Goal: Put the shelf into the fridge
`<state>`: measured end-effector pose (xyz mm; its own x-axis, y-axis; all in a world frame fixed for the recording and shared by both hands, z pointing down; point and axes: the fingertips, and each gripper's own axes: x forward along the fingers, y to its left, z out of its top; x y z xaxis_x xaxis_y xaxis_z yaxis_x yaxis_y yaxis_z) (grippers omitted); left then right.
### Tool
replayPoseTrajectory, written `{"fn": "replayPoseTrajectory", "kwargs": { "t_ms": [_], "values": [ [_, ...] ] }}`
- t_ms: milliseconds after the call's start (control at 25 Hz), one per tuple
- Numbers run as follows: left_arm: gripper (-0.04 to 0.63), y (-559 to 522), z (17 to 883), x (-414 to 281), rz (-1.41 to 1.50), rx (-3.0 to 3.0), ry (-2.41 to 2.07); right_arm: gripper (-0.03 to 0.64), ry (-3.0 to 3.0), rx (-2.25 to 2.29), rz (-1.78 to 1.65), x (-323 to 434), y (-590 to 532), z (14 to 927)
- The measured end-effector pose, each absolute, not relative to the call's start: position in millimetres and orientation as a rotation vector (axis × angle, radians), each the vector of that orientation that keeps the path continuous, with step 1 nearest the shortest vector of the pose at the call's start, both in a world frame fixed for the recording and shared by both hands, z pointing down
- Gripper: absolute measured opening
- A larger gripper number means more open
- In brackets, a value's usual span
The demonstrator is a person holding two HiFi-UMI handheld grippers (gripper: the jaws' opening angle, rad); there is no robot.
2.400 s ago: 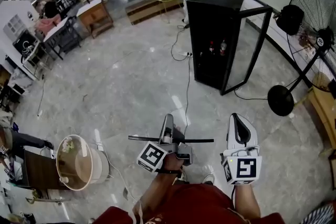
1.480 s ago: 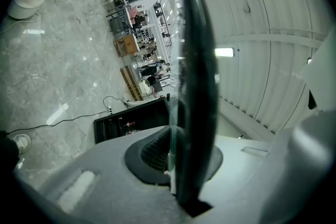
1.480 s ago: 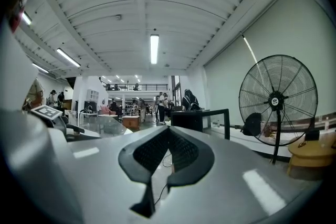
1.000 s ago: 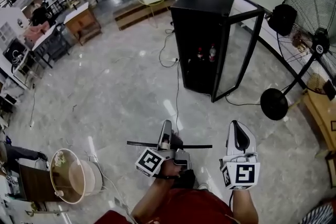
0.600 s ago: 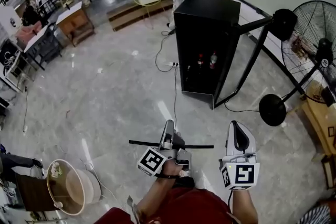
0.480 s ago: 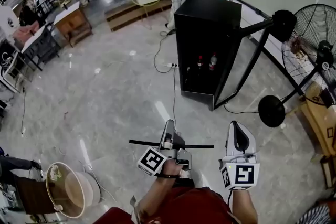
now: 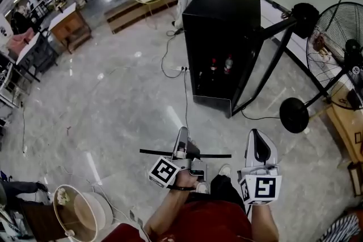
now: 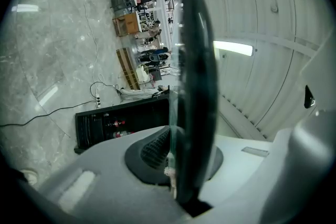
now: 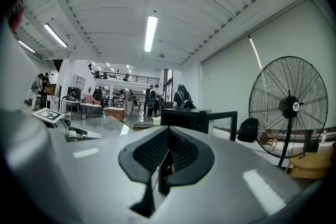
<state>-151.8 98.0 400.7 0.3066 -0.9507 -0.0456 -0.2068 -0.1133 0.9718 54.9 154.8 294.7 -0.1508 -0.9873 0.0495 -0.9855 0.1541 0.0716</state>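
The left gripper (image 7: 181, 147) has its jaws clamped on the shelf (image 7: 212, 155) – a thin dark-edged glass pane, held flat and seen edge-on, sticking out to either side of the jaws. The right gripper (image 7: 256, 139) sits just beside the shelf's right end without touching it; its jaws are closed together on nothing.

The step in hand looks like the carry: the shelf is held out in front of the person, well apart from the fridge (image 7: 221, 14), which stands ahead with its glass door (image 7: 266, 62) swung wide to the right. The next move likely calls for closing in on the open front, keeping the pane level, and lining its edges up with a free slot inside. The right gripper may need to steady the far end, since one grip near the middle leaves the pane free to tip.

Bottles (image 7: 220, 65) stand inside the fridge, so the shelf has to go in clear of them. A cable (image 7: 184, 93) trails across the floor toward the fridge – a trip risk. A fan (image 7: 340, 48) stands right of the door, and a bin (image 7: 85, 215) sits at lower left, off the path.
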Motion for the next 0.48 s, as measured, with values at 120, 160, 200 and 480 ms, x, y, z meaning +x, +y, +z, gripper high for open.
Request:
{"fn": "replayPoseTrajectory", "kwargs": {
  "t_ms": [120, 160, 200, 480],
  "values": [
    [0.015, 73, 404, -133, -0.934, 1.548, -1.059, 0.002, -2.315, 1.996, -0.019, 69, 131, 305],
    [0.015, 65, 406, -128, -0.942, 1.543, -1.047, 0.002, -2.317, 1.996, -0.013, 73, 121, 309],
    [0.015, 57, 408, -122, -0.95, 1.54, -1.038, 0.002, -2.321, 1.997, -0.007, 77, 112, 312],
    [0.015, -15, 426, -86, -0.919, 1.497, -1.077, 0.002, -2.341, 2.01, 0.022, 125, 33, 317]
  ]
}}
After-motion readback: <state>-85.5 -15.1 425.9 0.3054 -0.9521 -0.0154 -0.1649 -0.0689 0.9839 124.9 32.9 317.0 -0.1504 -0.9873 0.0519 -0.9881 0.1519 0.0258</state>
